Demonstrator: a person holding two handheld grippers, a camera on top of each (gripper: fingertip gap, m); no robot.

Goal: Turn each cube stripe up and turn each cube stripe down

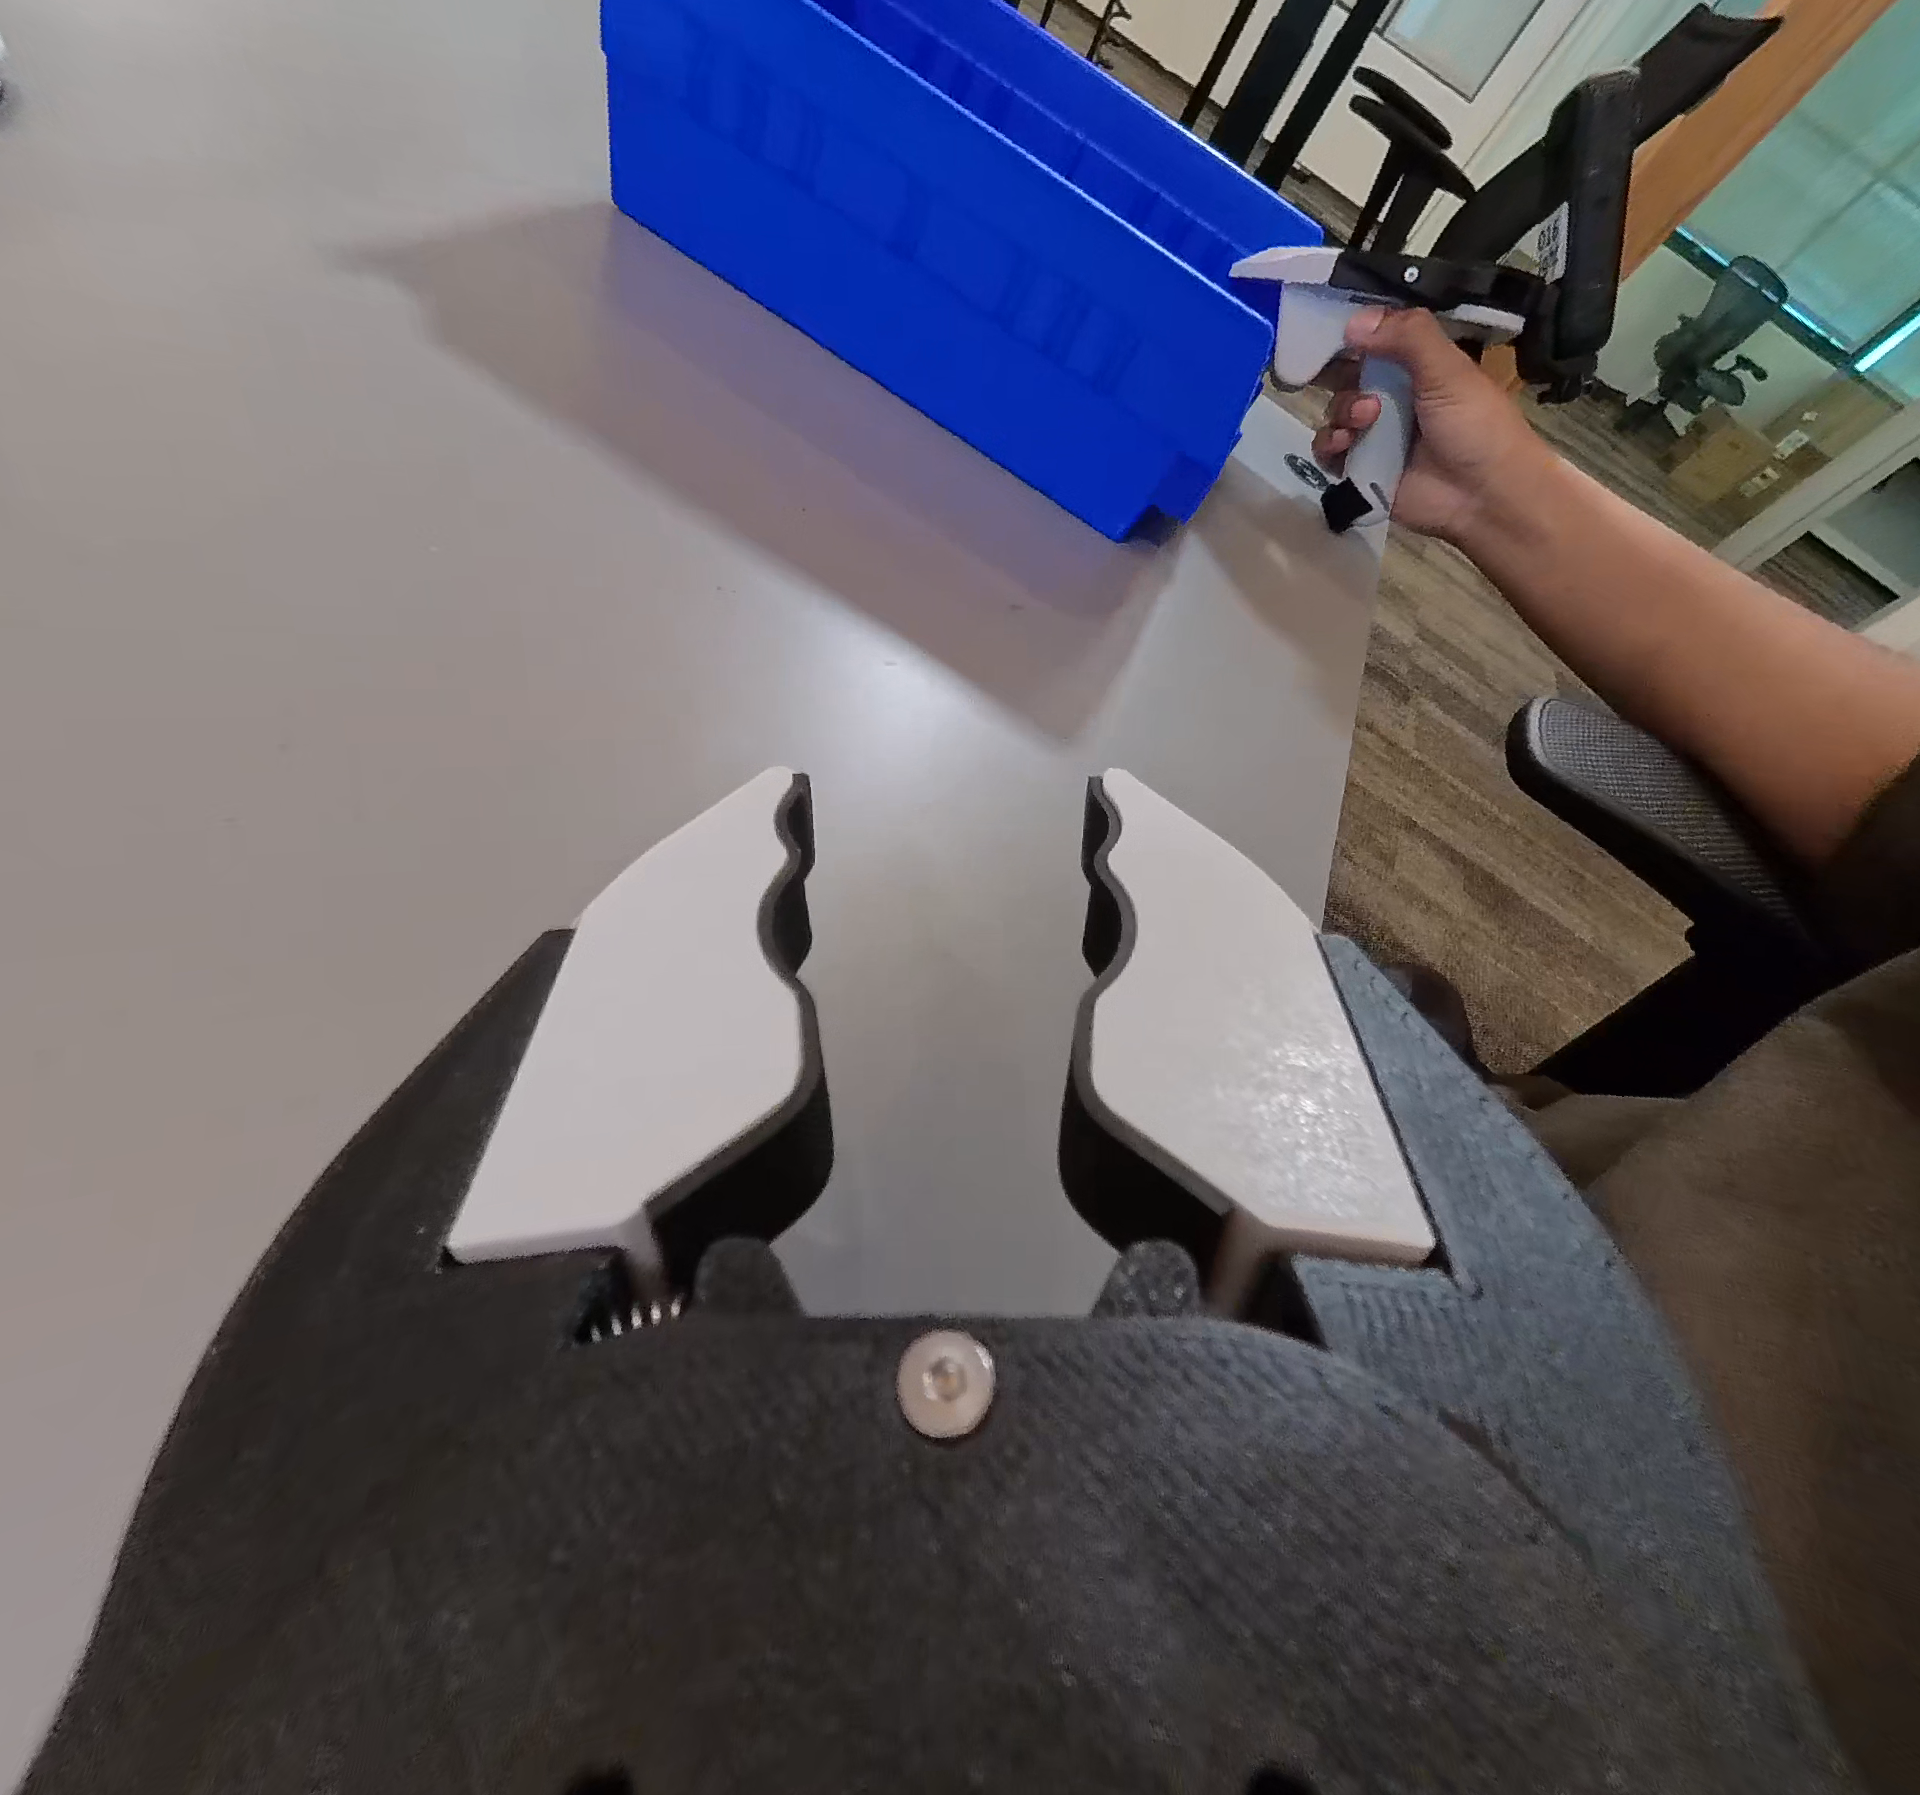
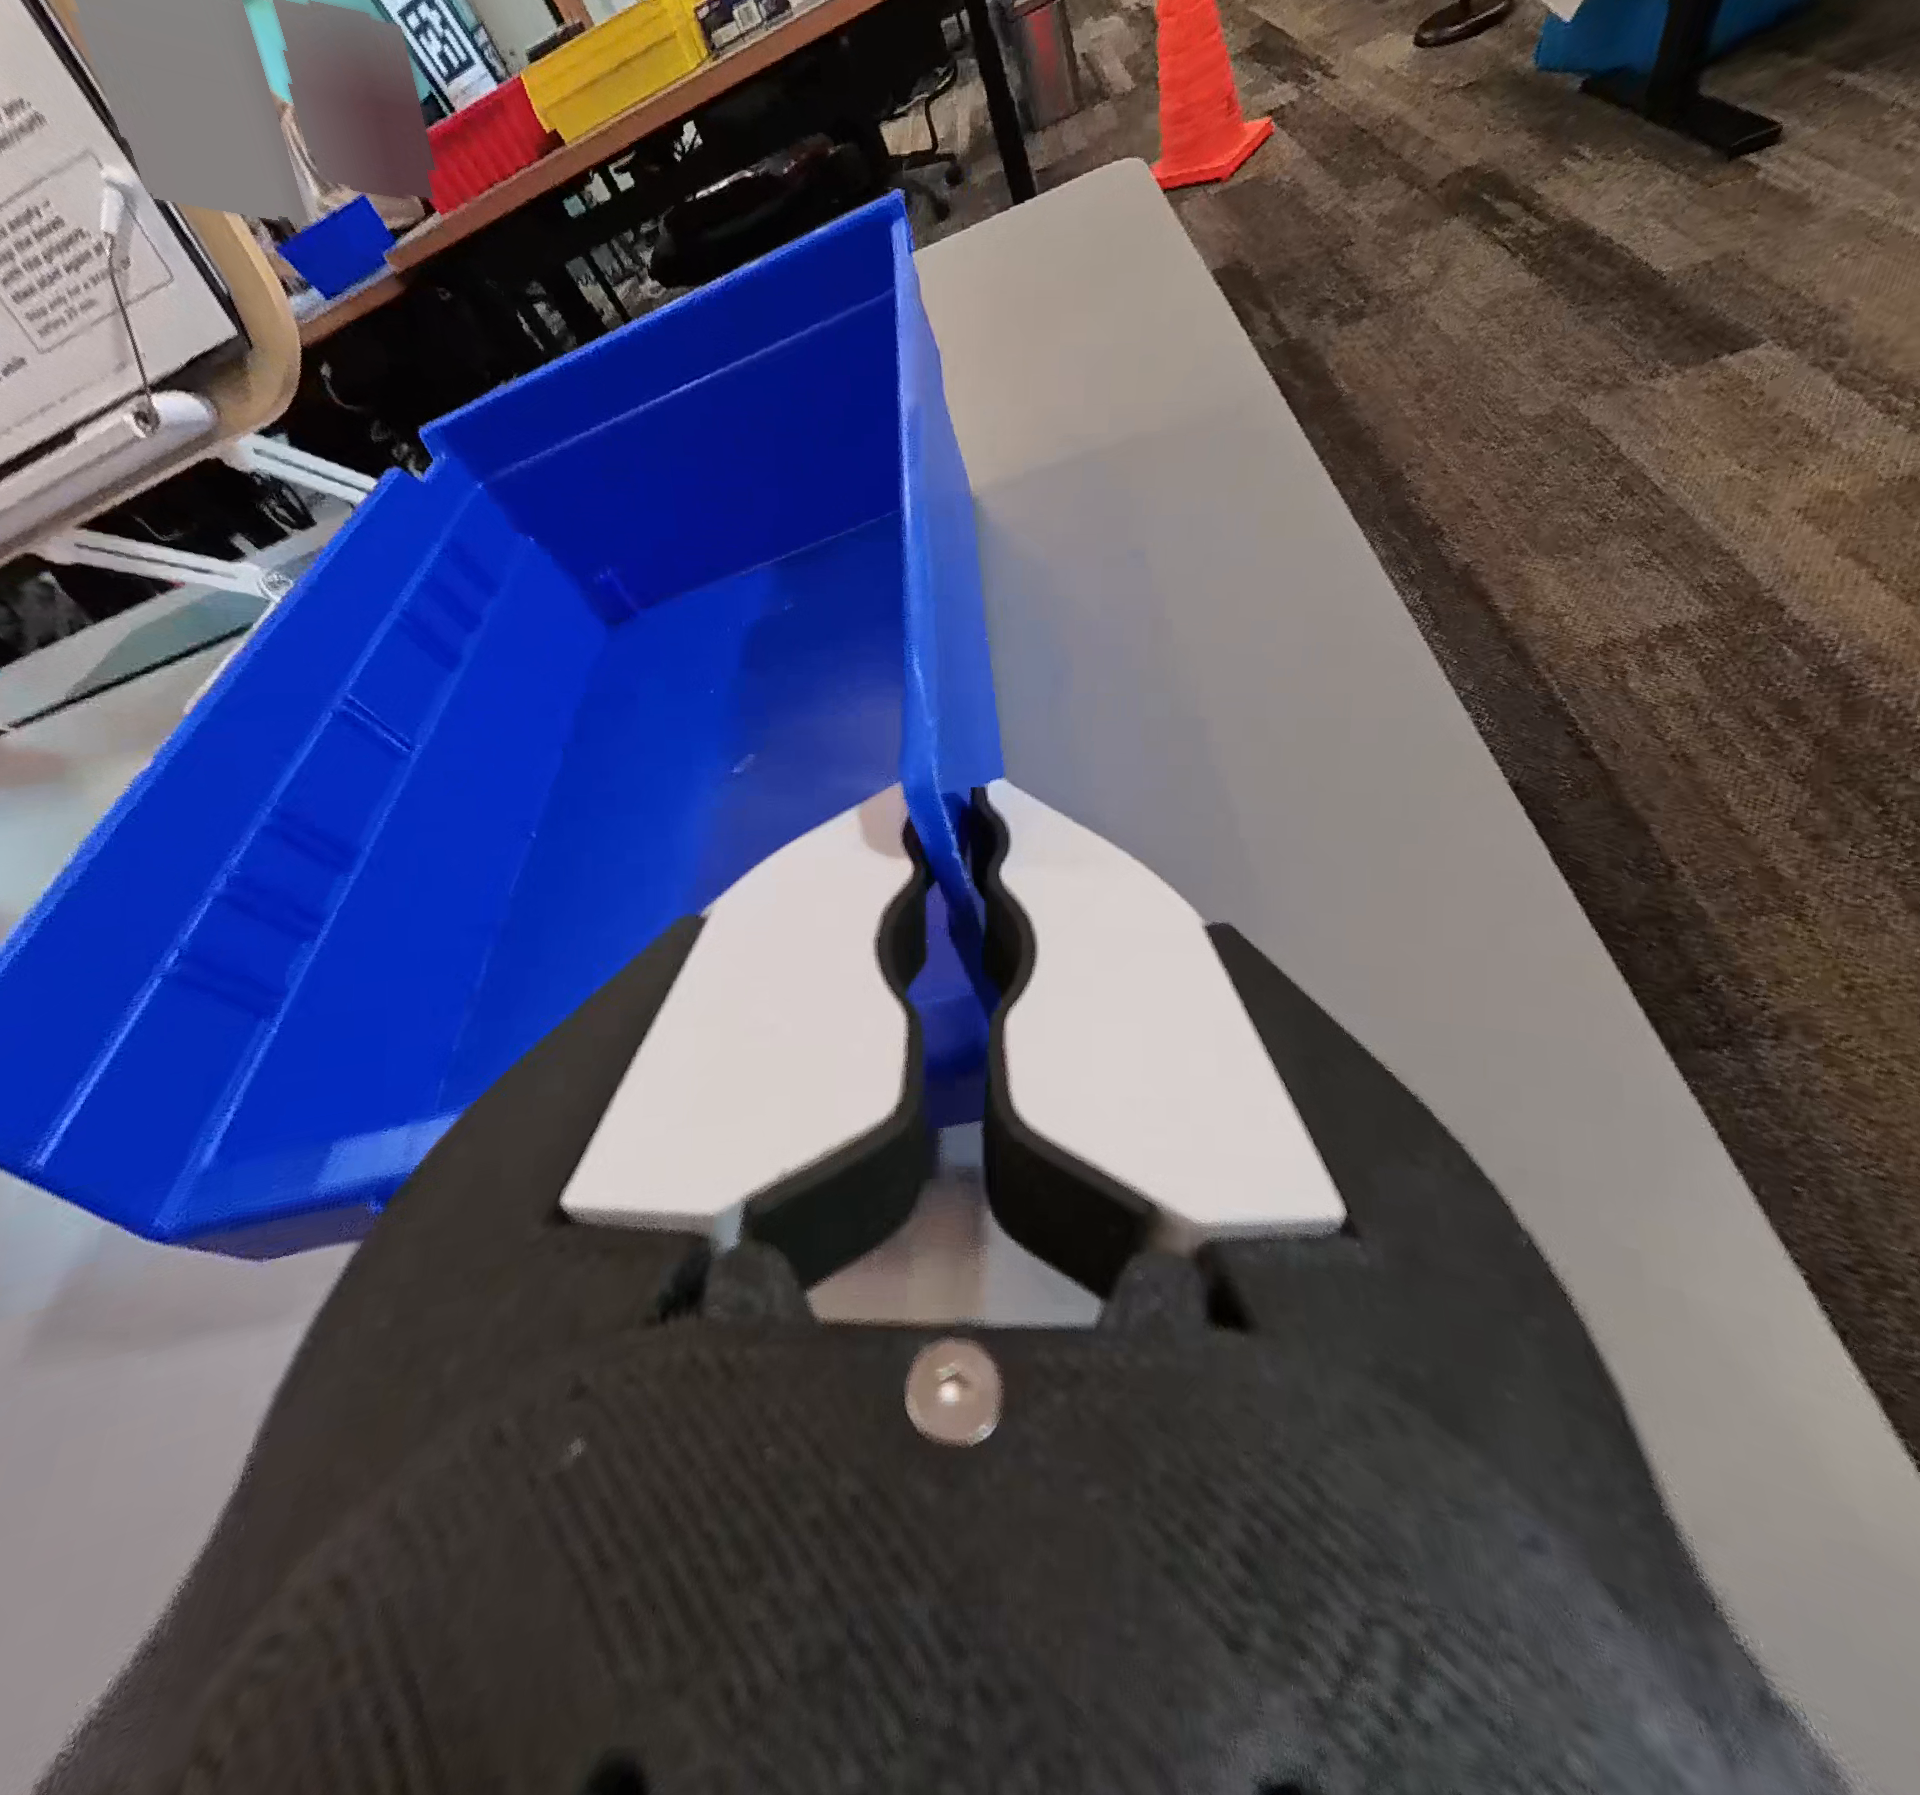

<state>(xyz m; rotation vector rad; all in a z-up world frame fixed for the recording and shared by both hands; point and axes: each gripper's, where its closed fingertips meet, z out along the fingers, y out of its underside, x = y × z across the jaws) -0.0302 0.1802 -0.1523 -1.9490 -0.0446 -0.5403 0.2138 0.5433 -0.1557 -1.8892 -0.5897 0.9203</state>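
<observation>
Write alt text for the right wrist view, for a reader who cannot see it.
The right hand-held gripper is shut on the side wall of an empty blue bin, one finger inside and one outside. The bin sits tilted on a grey table, with carpeted floor and an orange traffic cone beyond.

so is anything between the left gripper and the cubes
No cubes show in either view, so that cannot be judged. The left gripper is open over bare table. The right gripper is shut on the wall of the blue bin, whose visible inside is empty.
</observation>
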